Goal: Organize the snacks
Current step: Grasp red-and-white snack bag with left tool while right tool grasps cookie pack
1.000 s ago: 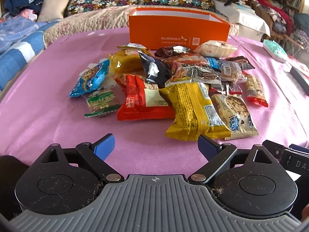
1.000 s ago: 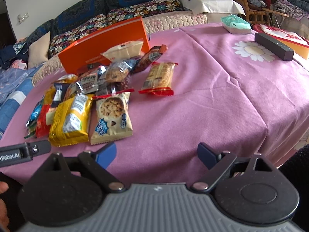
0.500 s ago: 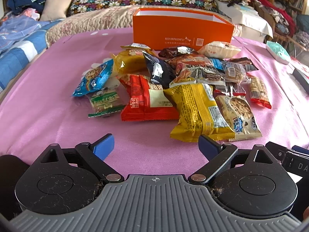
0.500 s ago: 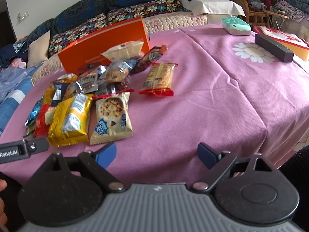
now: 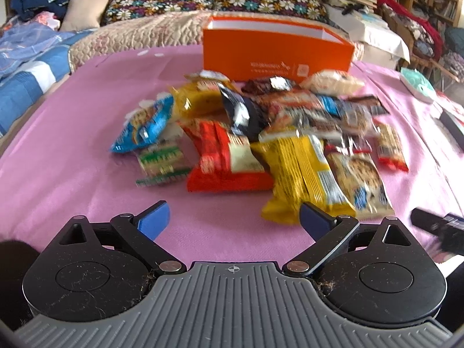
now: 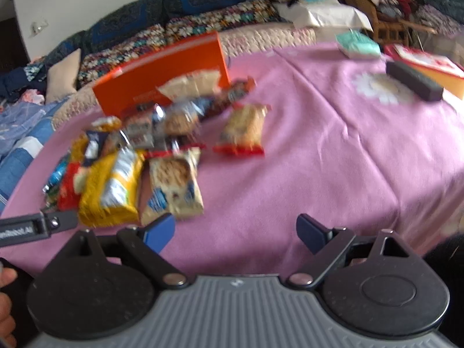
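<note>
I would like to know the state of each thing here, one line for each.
Orange box: upright, top open.
Snack pile: loose on the cloth, outside the box.
Left gripper: jaws opening, nothing between them.
Right gripper: open, empty.

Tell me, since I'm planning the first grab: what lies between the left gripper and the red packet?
Only bare pink tablecloth, as the left wrist view shows. The left gripper, its jaws opening with nothing between them, hangs short of the red packet.
</note>
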The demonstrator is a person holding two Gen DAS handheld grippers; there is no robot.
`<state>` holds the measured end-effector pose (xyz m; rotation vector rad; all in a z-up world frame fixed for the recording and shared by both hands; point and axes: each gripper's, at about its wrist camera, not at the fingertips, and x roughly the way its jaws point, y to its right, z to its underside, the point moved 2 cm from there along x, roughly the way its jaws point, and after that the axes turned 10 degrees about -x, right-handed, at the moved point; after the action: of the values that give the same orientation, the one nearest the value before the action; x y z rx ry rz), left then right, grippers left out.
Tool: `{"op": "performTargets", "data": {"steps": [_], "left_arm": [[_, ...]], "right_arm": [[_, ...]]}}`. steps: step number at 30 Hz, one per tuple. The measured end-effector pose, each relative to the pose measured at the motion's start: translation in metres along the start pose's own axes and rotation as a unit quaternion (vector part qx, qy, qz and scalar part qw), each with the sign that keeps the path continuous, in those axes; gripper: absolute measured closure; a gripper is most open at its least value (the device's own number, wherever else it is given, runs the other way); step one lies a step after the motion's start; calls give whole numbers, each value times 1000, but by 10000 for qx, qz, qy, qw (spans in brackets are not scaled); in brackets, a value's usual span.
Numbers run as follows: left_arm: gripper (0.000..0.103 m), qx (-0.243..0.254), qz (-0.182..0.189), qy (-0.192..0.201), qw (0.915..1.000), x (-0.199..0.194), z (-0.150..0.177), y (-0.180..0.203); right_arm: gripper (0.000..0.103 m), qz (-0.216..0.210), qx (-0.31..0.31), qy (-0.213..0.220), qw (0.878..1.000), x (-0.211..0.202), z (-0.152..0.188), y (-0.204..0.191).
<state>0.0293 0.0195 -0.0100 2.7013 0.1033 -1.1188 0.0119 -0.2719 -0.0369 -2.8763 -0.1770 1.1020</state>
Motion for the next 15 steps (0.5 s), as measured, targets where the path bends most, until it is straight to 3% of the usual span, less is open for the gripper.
{"op": "performTargets", "data": {"steps": [6,15], "left_arm": [[26,-67,-57,147,9999,12,-25,-3],[26,-75,-111,131,9998,28,-43,-3]], "right_arm": [[12,43,-632,114,9979,17,-55,2],[13,2,-1021,53,9948,55,-110,-4]]}}
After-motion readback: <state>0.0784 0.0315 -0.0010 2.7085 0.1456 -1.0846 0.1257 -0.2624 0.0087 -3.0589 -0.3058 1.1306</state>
